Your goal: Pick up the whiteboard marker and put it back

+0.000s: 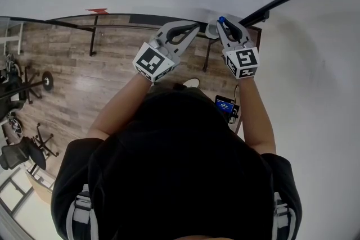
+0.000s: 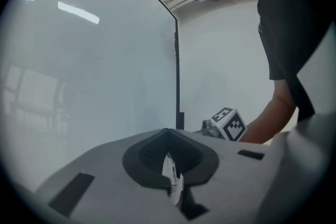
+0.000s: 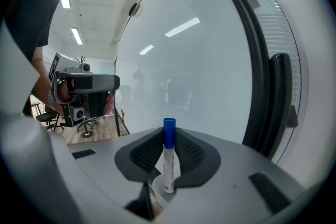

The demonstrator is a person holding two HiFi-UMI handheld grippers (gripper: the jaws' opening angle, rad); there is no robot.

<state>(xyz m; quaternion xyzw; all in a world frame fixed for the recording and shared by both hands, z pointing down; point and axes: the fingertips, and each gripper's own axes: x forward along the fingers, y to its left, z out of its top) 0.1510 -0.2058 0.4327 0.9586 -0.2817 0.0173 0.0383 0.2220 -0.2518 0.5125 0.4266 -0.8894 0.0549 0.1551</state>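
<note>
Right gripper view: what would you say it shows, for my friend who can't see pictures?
A white whiteboard marker with a blue cap stands upright, pinched between the two grey jaws of the right gripper. Behind it spreads a big shiny whiteboard with a dark frame.

One whiteboard marker, one whiteboard, two tongs: left tongs, right tongs.

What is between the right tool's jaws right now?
The marker, blue cap up, stands clamped between the jaws of the right tool; the right gripper view shows it.
</note>
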